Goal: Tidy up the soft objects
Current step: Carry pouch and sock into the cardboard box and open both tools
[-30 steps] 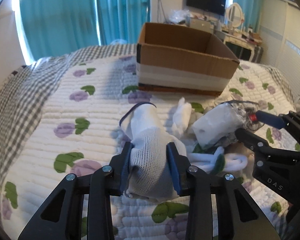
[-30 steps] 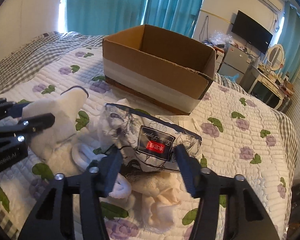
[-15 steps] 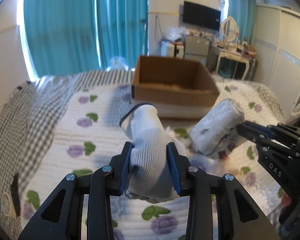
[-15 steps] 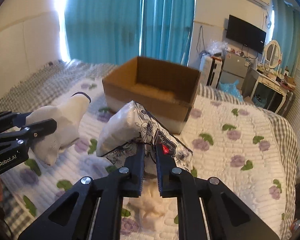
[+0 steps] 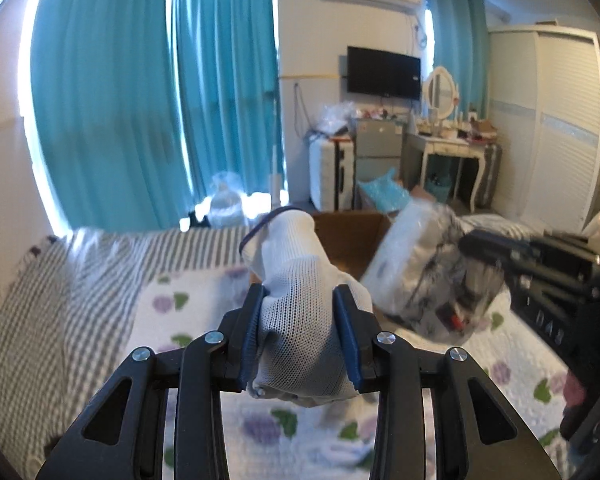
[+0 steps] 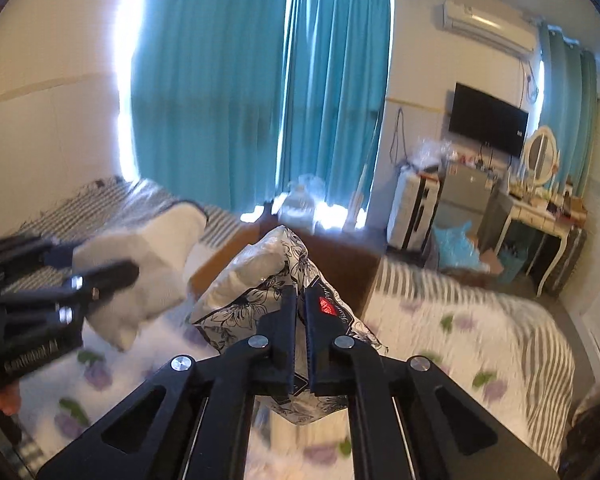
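Note:
My left gripper (image 5: 299, 332) is shut on a white knit glove (image 5: 300, 300) with a dark cuff and holds it up above the bed. My right gripper (image 6: 301, 320) is shut on a floral tissue pack (image 6: 260, 280) with a red label, also lifted. The brown cardboard box (image 5: 352, 236) lies just beyond both held things, largely hidden behind them; it also shows in the right wrist view (image 6: 340, 260). The glove (image 6: 148, 264) and left gripper (image 6: 60, 280) appear at left in the right wrist view. The tissue pack (image 5: 416, 264) and right gripper (image 5: 540, 264) appear at right in the left wrist view.
A quilted floral bedspread (image 5: 172, 320) with a grey checked border covers the bed. Beyond the bed are teal curtains (image 5: 140, 120), a wall TV (image 5: 384, 70), a small fridge (image 5: 376, 156) and a white dressing table (image 5: 452, 152).
Both grippers have risen and moved forward toward the box with the glove and tissue pack. The right gripper closed on the pack a second ago. The views tilted up, showing more room.

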### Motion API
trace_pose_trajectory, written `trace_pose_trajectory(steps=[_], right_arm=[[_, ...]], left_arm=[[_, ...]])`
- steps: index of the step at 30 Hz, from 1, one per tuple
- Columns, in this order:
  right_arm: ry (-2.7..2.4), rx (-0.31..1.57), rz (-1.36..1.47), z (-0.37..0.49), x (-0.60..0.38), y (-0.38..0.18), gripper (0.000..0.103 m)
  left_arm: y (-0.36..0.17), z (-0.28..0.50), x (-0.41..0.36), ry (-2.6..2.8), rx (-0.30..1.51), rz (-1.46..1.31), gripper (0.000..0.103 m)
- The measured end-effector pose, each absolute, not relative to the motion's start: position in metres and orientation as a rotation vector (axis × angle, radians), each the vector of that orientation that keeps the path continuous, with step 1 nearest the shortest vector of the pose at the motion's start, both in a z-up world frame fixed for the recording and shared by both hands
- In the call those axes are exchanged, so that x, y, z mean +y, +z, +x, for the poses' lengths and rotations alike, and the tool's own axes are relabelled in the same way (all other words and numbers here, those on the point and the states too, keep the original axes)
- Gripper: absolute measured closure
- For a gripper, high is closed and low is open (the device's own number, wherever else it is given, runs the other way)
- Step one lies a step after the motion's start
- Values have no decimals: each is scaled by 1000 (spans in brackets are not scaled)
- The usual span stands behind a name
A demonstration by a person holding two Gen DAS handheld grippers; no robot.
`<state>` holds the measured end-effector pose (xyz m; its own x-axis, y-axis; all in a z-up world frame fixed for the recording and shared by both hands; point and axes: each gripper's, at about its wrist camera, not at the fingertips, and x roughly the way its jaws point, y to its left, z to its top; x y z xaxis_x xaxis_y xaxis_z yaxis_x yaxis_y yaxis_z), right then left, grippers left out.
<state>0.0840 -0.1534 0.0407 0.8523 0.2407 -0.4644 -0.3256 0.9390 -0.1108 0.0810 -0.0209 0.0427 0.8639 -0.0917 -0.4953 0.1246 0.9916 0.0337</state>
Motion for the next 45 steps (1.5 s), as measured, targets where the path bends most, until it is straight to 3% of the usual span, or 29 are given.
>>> trace_pose_trajectory(steps=[6, 13, 21, 23, 25, 26, 30, 34, 39, 45], right_arm=[[304, 480, -167, 160, -147, 49, 103], [313, 629, -142, 245, -139, -11, 103], [310, 622, -96, 264, -155, -33, 101], [295, 618, -91, 262, -160, -28, 91], [282, 602, -75, 253, -169, -21, 52], [274, 589, -69, 248, -173, -17, 48], [264, 560, -69, 220, -190, 8, 46], [242, 512, -96, 175, -202, 49, 22], [238, 466, -128, 112, -209, 95, 8], [259, 445, -170, 35, -215, 120, 0]], left_arm=[[39, 132, -21, -115, 509, 83, 69], [1, 180, -32, -128, 577, 122, 69], [-27, 204, -51, -139, 591, 187, 60], [-28, 203, -50, -125, 588, 168, 53], [-25, 200, -46, -110, 592, 136, 29], [-23, 199, -45, -96, 588, 126, 25], [0, 177, -39, -65, 545, 107, 24], [32, 143, -36, -40, 506, 118, 5], [74, 90, -28, -21, 432, 103, 3], [91, 36, -31, -15, 390, 118, 0]])
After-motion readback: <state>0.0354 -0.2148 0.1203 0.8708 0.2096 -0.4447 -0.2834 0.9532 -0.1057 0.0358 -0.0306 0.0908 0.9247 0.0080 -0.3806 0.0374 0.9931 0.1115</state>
